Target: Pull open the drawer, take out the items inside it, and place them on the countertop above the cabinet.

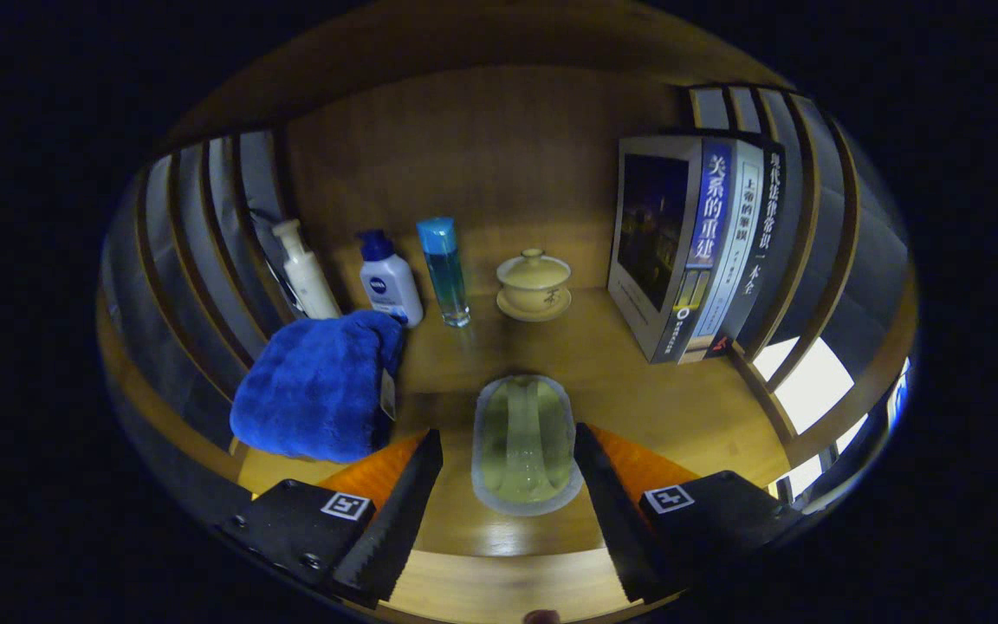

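A clear oblong packet [523, 442] with pale green contents lies flat on the wooden countertop [681, 407], between my two fingers. My gripper [508, 438] is open. The left finger stands a little apart from the packet, and the right finger sits right at its edge. A folded blue towel [317, 390] rests on the countertop just left of the left finger.
Along the back wall stand a white pump bottle [304, 273], a white bottle with a blue cap [389, 282], a tall clear blue bottle [445, 269] and a lidded tea bowl on a saucer [534, 284]. Upright books [694, 243] stand at the right. Slatted walls flank both sides.
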### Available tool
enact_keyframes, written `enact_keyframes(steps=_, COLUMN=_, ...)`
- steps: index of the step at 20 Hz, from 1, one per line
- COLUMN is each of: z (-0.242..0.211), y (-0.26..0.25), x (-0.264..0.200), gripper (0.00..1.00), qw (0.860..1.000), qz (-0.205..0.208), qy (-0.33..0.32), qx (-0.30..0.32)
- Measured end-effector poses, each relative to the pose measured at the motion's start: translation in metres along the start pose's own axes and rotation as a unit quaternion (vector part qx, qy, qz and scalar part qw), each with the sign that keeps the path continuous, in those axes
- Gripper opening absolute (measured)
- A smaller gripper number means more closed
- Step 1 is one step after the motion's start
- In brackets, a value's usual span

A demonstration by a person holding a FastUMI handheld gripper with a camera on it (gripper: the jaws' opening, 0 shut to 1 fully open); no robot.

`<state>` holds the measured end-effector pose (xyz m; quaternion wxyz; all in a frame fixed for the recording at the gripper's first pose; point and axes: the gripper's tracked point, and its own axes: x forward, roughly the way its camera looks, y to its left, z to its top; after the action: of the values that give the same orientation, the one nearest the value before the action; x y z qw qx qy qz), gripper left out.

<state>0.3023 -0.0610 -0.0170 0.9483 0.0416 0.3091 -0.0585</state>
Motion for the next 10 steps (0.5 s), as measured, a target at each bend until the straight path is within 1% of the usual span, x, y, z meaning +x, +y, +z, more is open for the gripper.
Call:
enact_keyframes(steps=2, z=0.007, y=0.004, x=-0.020, gripper=0.99, qw=1.000, qz=0.003, qy=-0.018, qx=-0.002)
enact_keyframes(steps=4, z=0.014, y=0.012, x=-0.042, gripper=0.99, qw=0.999, qz=0.012, qy=-0.040, qx=-0.005)
enact_keyframes(steps=6, z=0.023, y=0.017, x=-0.068, gripper=0.99, qw=0.997, qz=0.021, qy=-0.071, qx=-0.021)
enact_keyframes(steps=9, z=0.023, y=0.020, x=-0.111, gripper=0.99, qw=0.994, qz=0.040, qy=-0.098, qx=-0.038)
enact_keyframes(steps=10, z=0.022, y=0.015, x=-0.123, gripper=0.99, qw=0.992, qz=0.040, qy=-0.109, qx=-0.048)
